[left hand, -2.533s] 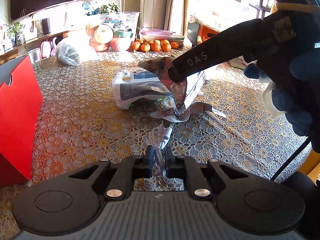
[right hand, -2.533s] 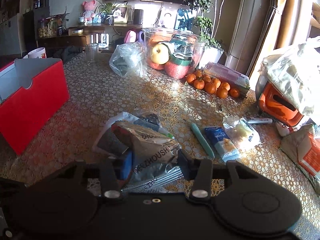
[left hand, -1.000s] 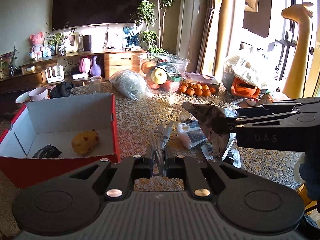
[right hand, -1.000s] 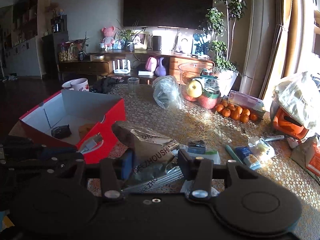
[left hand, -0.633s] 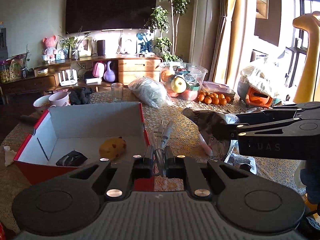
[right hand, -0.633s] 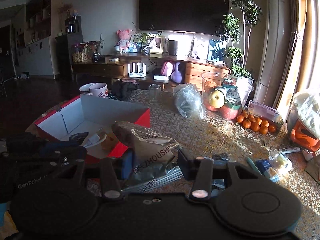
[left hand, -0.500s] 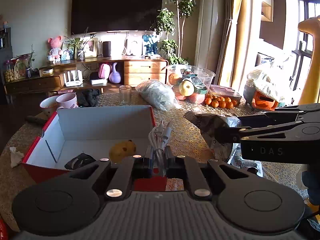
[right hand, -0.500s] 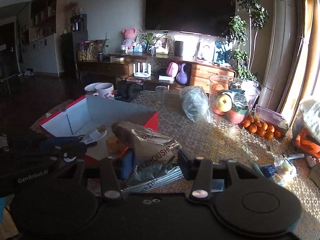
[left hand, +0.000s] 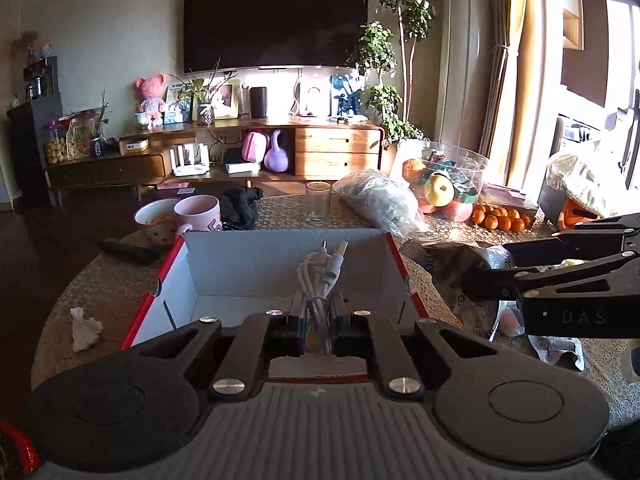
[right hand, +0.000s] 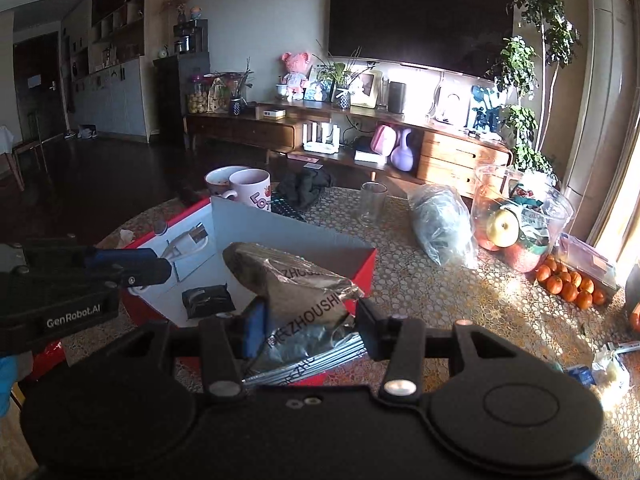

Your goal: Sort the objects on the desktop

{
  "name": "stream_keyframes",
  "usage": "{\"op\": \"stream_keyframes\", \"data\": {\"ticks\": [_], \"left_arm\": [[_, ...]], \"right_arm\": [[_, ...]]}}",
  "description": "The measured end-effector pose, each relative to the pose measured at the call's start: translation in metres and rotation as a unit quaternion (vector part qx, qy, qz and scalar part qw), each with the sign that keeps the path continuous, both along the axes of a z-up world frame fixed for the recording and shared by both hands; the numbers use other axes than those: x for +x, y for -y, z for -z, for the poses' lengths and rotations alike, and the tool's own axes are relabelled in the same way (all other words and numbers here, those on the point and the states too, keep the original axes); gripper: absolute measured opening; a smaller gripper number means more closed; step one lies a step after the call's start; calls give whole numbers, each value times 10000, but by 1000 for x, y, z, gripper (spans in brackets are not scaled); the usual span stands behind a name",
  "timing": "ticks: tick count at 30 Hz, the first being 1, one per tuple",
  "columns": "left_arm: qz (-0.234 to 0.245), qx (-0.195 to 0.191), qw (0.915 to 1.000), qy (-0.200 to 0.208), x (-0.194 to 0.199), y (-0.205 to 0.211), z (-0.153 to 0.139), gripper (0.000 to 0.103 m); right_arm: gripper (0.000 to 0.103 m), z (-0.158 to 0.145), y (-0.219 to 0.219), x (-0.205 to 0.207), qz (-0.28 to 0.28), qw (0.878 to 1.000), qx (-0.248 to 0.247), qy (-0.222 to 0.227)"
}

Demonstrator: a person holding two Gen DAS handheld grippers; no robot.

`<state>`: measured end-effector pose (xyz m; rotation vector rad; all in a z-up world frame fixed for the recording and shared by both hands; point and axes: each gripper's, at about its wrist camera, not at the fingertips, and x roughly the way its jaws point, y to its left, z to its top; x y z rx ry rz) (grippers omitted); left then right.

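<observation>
Left tool [left hand: 313,320] of mine is pinched almost shut on a coiled white cable [left hand: 320,276], whose plugs stick up and away from me in the centre of the left wrist view. Directly behind and below the cable lies the open red box [left hand: 394,256], filling the middle of that frame, its pale inner floor showing just past the fingertips. So the cable sits over the near edge of the box, with its long axis running straight ahead into the opening; I judge a short push forward and a release would drop it inside.

My right tool [right hand: 308,320] stands at a middling width, clamped on a crumpled silver snack bag [right hand: 296,284]. In the right wrist view the bag rises from lower centre toward the box's right-hand red corner [right hand: 370,258], hanging over the near wall rather than clear of it. A small dark pouch [right hand: 208,300] lies on the box floor at centre left, just left of the bag.

Of the two, the left tool looks nearer the middle of the box; the right one comes in from the box's right side, seen as a dark arm at the right edge of the left wrist view. The two loads are close, so I would let one go first.

Around the box the desk [right hand: 420,280] carries two mugs [right hand: 240,190], a glass [right hand: 372,202] and oranges [right hand: 568,284] farther right.
</observation>
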<state>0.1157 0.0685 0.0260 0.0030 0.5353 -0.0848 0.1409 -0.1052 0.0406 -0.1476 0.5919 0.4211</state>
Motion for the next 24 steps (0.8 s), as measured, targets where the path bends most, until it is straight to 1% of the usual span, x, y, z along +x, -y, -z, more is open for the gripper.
{"op": "stream_keyframes", "data": {"ticks": [6, 12, 19, 24], "left_arm": [[-32, -8, 9998, -213, 21, -20, 0, 10], [-42, 131, 9992, -363, 40, -36, 1, 10], [-79, 288, 9983, -508, 60, -54, 1, 10], [-57, 301, 9972, -681, 78, -67, 3, 10]], "right_arm": [[48, 4, -19, 14, -160, 9997, -154, -138], [48, 7, -38, 31, -308, 9987, -291, -287], [48, 10, -56, 49, -453, 9974, -475, -286], [48, 14, -62, 57, -508, 9967, -550, -328]]}}
